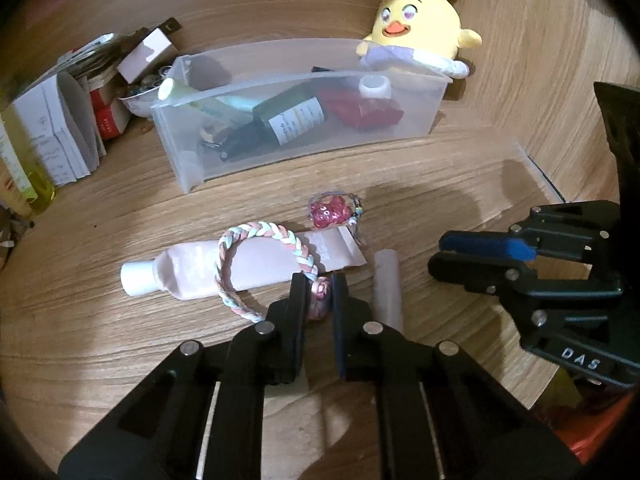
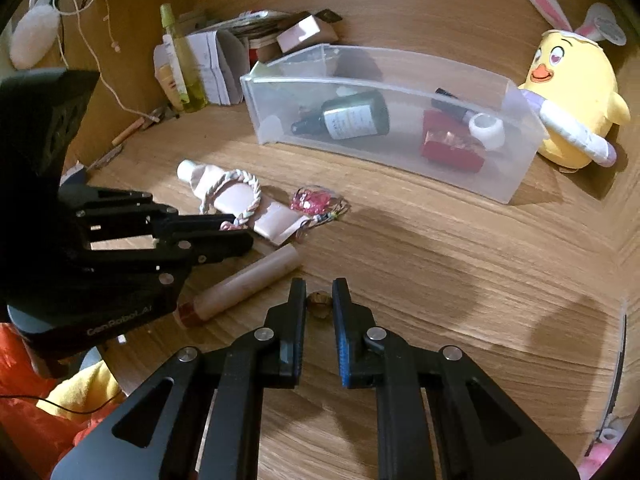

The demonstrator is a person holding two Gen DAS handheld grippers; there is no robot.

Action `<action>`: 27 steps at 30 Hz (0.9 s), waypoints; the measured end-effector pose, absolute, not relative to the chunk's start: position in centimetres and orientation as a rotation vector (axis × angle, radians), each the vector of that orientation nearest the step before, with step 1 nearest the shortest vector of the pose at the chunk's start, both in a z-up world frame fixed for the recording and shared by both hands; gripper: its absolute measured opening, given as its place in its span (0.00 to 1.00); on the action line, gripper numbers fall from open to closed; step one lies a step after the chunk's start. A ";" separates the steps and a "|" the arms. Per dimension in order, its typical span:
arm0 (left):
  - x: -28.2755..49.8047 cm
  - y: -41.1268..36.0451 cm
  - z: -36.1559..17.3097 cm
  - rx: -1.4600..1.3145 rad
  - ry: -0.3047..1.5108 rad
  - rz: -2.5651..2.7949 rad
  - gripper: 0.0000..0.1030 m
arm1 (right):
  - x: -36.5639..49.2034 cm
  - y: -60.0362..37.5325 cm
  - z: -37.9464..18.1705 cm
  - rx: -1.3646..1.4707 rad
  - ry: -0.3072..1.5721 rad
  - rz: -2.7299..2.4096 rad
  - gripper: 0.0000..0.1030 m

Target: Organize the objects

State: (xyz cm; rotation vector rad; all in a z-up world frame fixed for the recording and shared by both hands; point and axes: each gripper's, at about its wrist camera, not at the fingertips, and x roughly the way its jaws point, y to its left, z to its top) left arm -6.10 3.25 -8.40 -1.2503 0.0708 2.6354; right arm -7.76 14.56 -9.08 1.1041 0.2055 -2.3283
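The left gripper [image 1: 319, 286] is pinched on the pink end of a braided pastel hair band [image 1: 260, 258], which lies looped over a pale pink tube [image 1: 240, 266] on the wooden bench [image 1: 440, 168]. The tube lies flat with its white cap to the left and its crimped end to the right. Just beyond the crimped end sits a small pink sparkly trinket [image 1: 332, 210] on a beaded cord. Just right of the left gripper lies a slim pale cylinder [image 1: 388, 288], pointing away from the camera.

The right gripper [image 2: 319, 300] is pressed nearly together on a small brownish object [image 2: 319, 299] at bench level; what that object is cannot be told. In the left wrist view this gripper appears at the right edge, fingers pointing left, well apart from the hair band.

Further back stands a clear plastic bin [image 1: 400, 128], long side facing the camera. Inside it lie a dark green bottle [image 1: 290, 118] with a white label, a red packet [image 1: 360, 110], a white cap-like piece [image 1: 374, 87] and a light green tube [image 1: 192, 98] leaning at the left end. A yellow plush chick [image 1: 416, 28] with rabbit ears sits against the far right end of the bin. To the bin's left are stacked papers, small boxes [image 1: 108, 116] and a yellow-green bottle [image 2: 182, 64]
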 end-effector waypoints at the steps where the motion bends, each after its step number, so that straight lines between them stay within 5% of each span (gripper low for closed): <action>1: -6.0 3.2 -8.2 -1.240 0.062 2.644 0.11 | -7.8 14.6 -8.9 1.099 0.201 -2.333 0.12; 27: -8.0 1.4 -0.1 -0.937 -0.113 2.819 0.11 | -10.3 15.4 -1.4 0.824 0.139 -2.486 0.12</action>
